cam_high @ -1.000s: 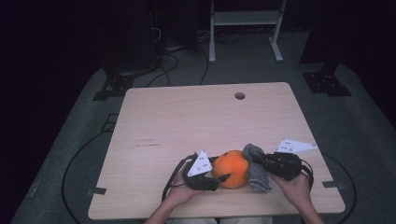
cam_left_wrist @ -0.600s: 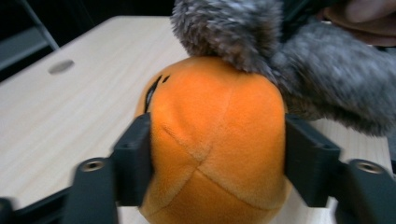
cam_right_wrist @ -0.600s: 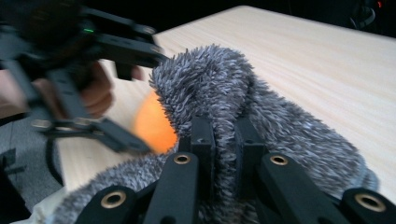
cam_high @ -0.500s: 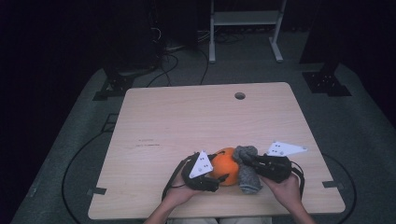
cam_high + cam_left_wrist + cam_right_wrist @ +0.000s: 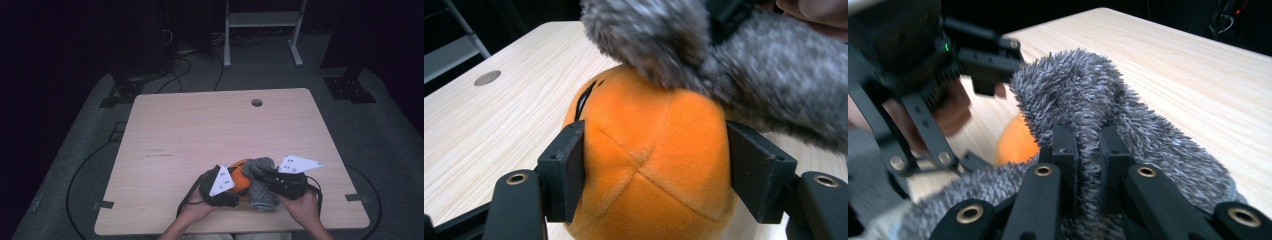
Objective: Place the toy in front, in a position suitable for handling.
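Orange plush ball [image 5: 649,165] (clamped by left gripper [image 5: 654,170]) under grey sock [image 5: 1088,100].

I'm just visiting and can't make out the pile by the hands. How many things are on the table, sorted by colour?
Orange: 1, a round plush ball, held between the left tool's jaws.
Grey: 1, a fuzzy cloth, pinched in the right tool and draped over the ball.
Total: 2 things on the table.

Black grippers [image 5: 235,187] — brass-ringed screws, white three-cornered plates [image 5: 221,180].
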Available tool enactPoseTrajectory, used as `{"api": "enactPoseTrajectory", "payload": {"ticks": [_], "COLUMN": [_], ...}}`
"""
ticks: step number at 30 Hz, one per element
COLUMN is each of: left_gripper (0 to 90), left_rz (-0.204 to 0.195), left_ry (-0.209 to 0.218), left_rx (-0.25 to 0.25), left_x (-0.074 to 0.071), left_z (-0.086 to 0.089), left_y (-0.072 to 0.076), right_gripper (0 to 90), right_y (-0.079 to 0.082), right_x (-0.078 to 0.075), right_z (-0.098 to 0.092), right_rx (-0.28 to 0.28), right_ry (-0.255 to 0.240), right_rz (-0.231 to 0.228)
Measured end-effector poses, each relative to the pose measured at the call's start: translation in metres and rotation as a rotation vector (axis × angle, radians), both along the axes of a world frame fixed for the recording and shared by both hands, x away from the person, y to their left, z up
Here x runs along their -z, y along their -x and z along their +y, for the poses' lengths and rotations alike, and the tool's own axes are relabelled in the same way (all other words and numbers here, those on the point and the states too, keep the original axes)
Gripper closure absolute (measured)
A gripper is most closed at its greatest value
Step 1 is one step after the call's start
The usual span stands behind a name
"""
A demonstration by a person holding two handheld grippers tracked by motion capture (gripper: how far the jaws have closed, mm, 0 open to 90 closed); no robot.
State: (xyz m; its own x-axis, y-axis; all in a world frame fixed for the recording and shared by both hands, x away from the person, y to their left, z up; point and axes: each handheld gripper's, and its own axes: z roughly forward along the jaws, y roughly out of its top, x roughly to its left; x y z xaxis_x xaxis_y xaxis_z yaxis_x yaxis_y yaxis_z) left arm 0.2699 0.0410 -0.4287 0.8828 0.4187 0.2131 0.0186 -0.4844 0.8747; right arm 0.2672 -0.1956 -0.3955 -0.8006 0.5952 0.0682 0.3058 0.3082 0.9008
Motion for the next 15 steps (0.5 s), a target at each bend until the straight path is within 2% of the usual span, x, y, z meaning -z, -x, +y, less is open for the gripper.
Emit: {"api": "enactPoseTrajectory", "payload": {"ticks": [1, 3, 4, 5, 7, 11, 13, 15], "left_gripper": [30.6, 31.2, 32.0, 32.7, 33.9, 33.9, 28.2, 19.7], "left_rz": [-0.007, -0.018, -0.013, 0.005, 0.022, 0.058, 0.107, 0.159], "left_ry": [-0.006, -0.024, -0.038, -0.03, -0.029, -0.016, 0.005, 0.062], "left_rx": [0.009, 0.014, 0.014, 0.011, 0.005, 0.01, 0.005, -0.008], "left_x": [0.0, 0.001, 0.0, 0.0, -0.001, 0.001, -0.001, -0.005], "left_z": [-0.001, 0.0, 0.001, 0.003, 0.007, 0.016, 0.017, 0.017], "left_y": [0.001, 0.001, 0.0, -0.002, -0.004, -0.01, -0.013, -0.014], "right_gripper": [81.0, 80.9, 80.9, 80.9, 80.9, 80.9, 81.0, 80.9], "right_y": [0.003, 0.009, 0.01, 0.008, -0.003, -0.015, -0.014, -0.01], "right_x": [-0.001, -0.001, -0.001, 0.001, 0.004, 0.011, 0.012, 0.011], "right_z": [0.001, 0.009, 0.013, 0.014, 0.003, -0.015, -0.013, -0.005], "right_rx": [-0.01, -0.072, -0.081, -0.083, -0.05, 0.05, 0.044, 0.03], "right_ry": [-0.01, -0.019, -0.01, -0.009, -0.045, -0.063, -0.073, -0.053], "right_rz": [-0.003, -0.013, -0.015, -0.011, 0.032, 0.079, 0.099, 0.08]}}
